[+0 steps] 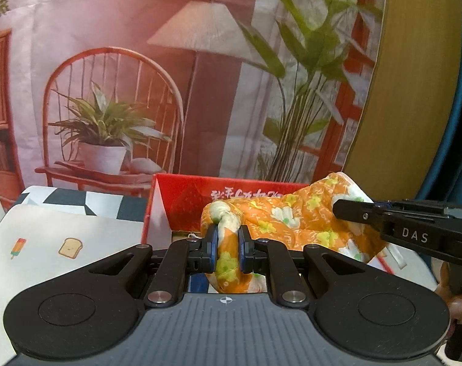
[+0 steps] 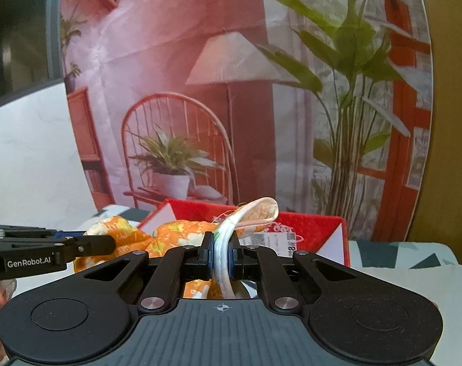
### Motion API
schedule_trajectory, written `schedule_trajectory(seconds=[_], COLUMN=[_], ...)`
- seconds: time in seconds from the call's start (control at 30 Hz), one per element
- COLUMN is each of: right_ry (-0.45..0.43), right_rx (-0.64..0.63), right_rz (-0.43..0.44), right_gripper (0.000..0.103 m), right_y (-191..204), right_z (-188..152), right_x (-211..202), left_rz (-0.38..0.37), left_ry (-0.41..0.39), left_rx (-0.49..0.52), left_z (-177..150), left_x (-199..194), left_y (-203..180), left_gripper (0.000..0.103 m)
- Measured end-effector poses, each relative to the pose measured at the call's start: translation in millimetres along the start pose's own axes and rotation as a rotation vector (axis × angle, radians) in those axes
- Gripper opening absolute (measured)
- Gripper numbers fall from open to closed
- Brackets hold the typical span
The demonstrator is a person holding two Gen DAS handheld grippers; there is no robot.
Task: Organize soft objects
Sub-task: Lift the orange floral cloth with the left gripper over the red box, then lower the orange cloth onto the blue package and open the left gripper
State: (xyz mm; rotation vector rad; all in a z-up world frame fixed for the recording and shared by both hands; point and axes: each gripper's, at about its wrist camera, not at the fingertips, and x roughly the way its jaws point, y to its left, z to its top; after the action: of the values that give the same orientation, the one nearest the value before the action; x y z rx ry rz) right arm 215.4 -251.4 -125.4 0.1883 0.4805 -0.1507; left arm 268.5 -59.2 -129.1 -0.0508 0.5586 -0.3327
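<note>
Orange floral cloth [image 1: 279, 222] is strung between both grippers, lifted over the red box [image 1: 182, 195]. In the left wrist view it runs from centre out to 3 o'clock; the box sits just behind it at 12 o'clock.

Left gripper [image 1: 227, 251] is nearly closed, its pads pinching a bunched fold of the cloth. Right gripper [image 2: 221, 254] is fully closed on the cloth's white hemmed edge [image 2: 227, 235], which curls up past the tips toward 12 o'clock.

Two-point hold at opposite ends likely keeps the fabric spread and off the surface, ready to fold or to lower into the box. The box already holds something with a printed label [image 2: 270, 239], at 1 o'clock in the right wrist view.

Pose: both grippers tilt downward toward the box. Each shows side-on in the other's view, right one at 3 o'clock, left one at 9 o'clock, so they stand side by side, near each other. A bit of hand shows at the edge of each view.

White mat with popsicle and toast prints [image 1: 48, 244] lies at 9 o'clock. Printed room backdrop [image 1: 170, 61] stands behind everything.
</note>
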Motion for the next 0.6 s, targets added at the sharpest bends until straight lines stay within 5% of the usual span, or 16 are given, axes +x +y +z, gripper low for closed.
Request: schedule_trajectory(seconds=[0.6], right_ry=[0.227], right_rx=[0.05], right_rz=[-0.003], right_gripper=[0.008], right_y=[-32.0], right_z=[-40.9], right_x=[88.0], left_rz=[0.014], left_ry=[0.23], left_rx=[0.035], left_z=[-8.9], left_x=[88.6], left_y=[1.3], left_gripper=[0.014])
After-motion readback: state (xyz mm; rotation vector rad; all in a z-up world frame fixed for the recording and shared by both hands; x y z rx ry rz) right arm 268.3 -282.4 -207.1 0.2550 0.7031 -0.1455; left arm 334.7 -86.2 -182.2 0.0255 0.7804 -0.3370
